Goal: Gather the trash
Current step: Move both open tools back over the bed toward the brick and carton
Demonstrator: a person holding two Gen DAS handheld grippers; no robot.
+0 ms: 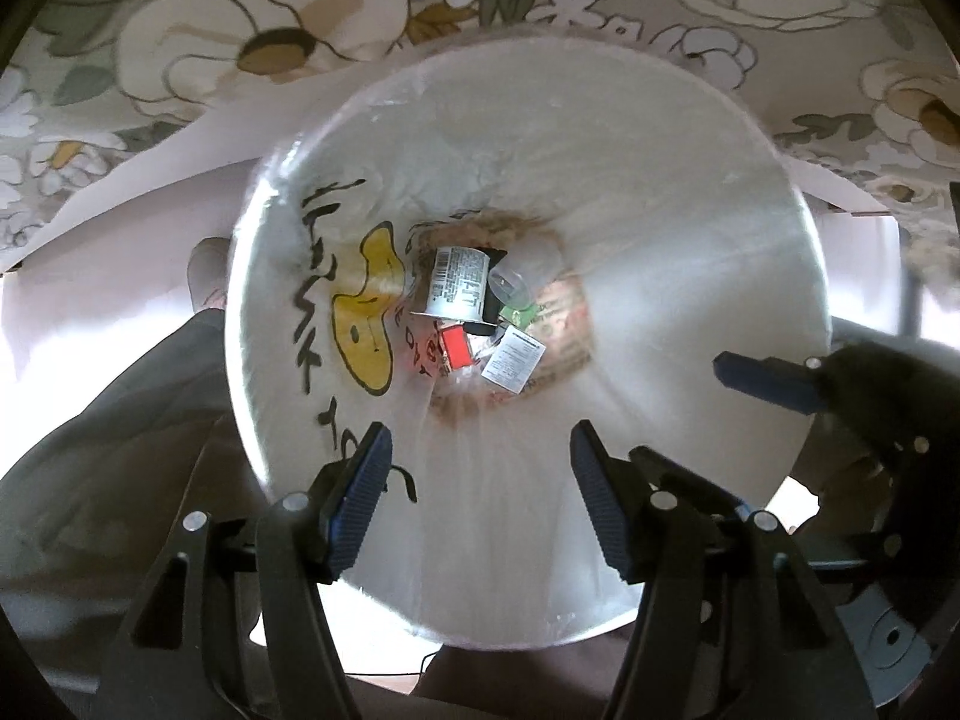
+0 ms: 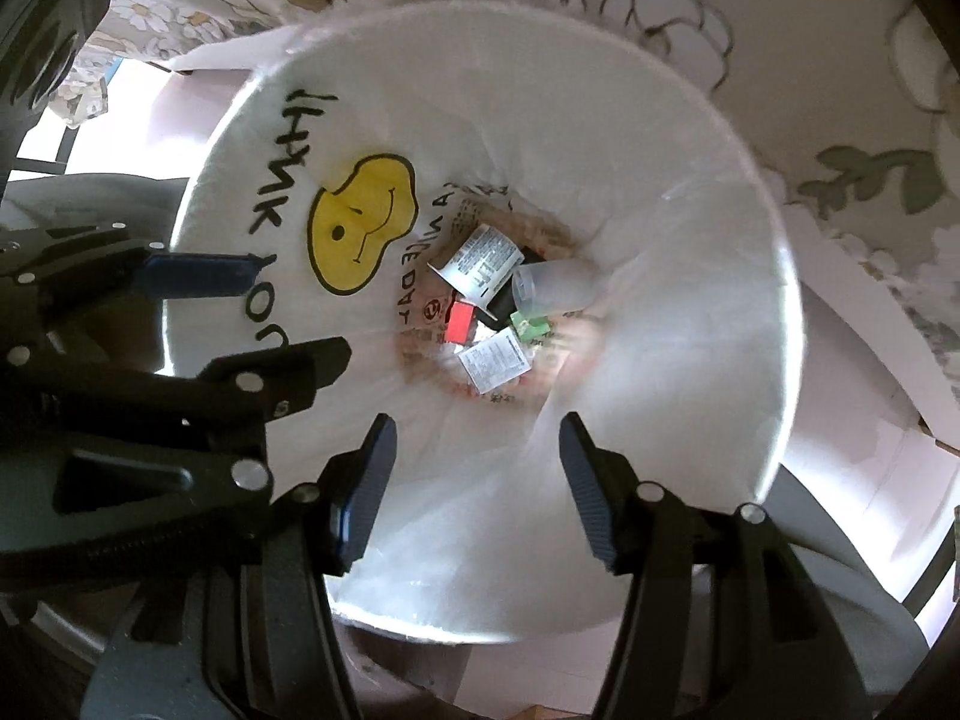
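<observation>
The left gripper [image 1: 480, 498] hangs over the near rim of the white bin bag [image 1: 690, 192], jaws parted about halfway with nothing between them. Deep in the bag's bottom lies the trash: a printed paper cup [image 1: 456, 291], a red wrapper [image 1: 455, 348], a white label [image 1: 513, 366]. The right gripper [image 2: 474, 486], beside the left over the same bag, is likewise half open and empty.

Label text on trash [image 1: 480, 318] at bag [image 1: 660, 180] bottom too small to read.
</observation>
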